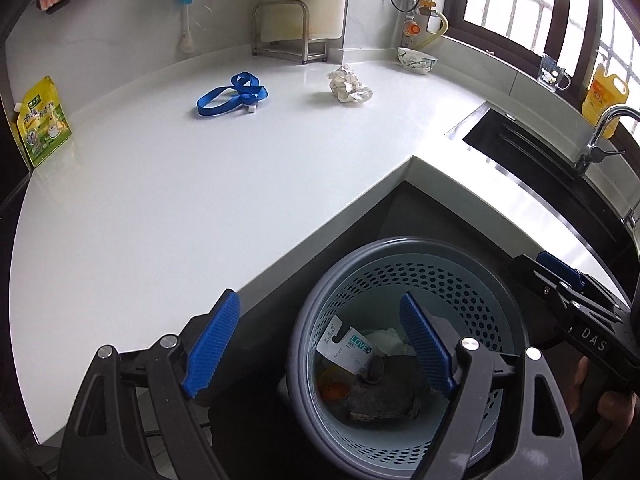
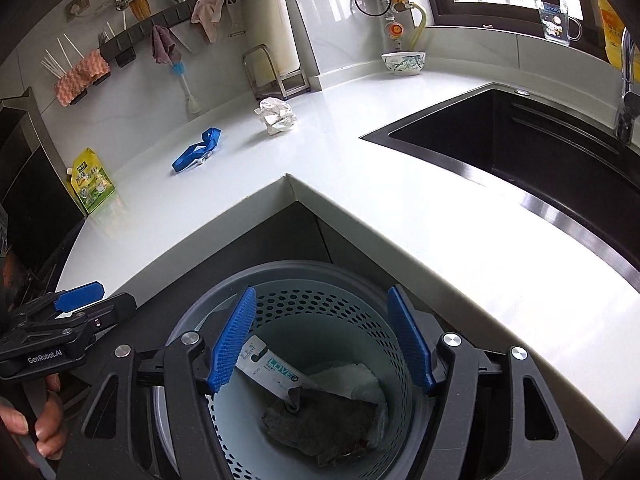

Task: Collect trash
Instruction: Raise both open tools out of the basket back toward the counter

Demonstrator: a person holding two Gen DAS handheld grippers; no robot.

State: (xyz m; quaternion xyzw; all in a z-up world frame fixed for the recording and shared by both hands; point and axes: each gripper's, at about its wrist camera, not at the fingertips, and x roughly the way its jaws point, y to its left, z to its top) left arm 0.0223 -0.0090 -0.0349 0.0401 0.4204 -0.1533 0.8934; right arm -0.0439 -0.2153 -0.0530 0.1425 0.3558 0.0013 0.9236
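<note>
Now over perforated bin (image 2: 304, 364), both units. Left hand-held gripper (image 1: 320, 344) released, jaws wide, nothing between pads; same for right hand-held gripper (image 2: 320, 344). Directly below jaws, inside bin: grey rag (image 2: 320, 424), card package (image 2: 272, 372), white tissue (image 2: 352, 380). Well ahead of both units, on white tabletop (image 2: 400, 216): crumpled paper ball (image 1: 349, 85), presumably next trash. Ahead and left of that: blue strap (image 1: 232, 96), unclear whether trash. Yellow pouch (image 1: 42, 122) far left against wall; bowl (image 1: 417, 60) beyond ball.

Risks, judged:
- Ball light and springy; off-centre closing likely to squirt it away across smooth tabletop.
- Strap loops liable to snag a pad or trail over bin rim on release.
- Units close together above bin; collision possible when reaching out.
</note>
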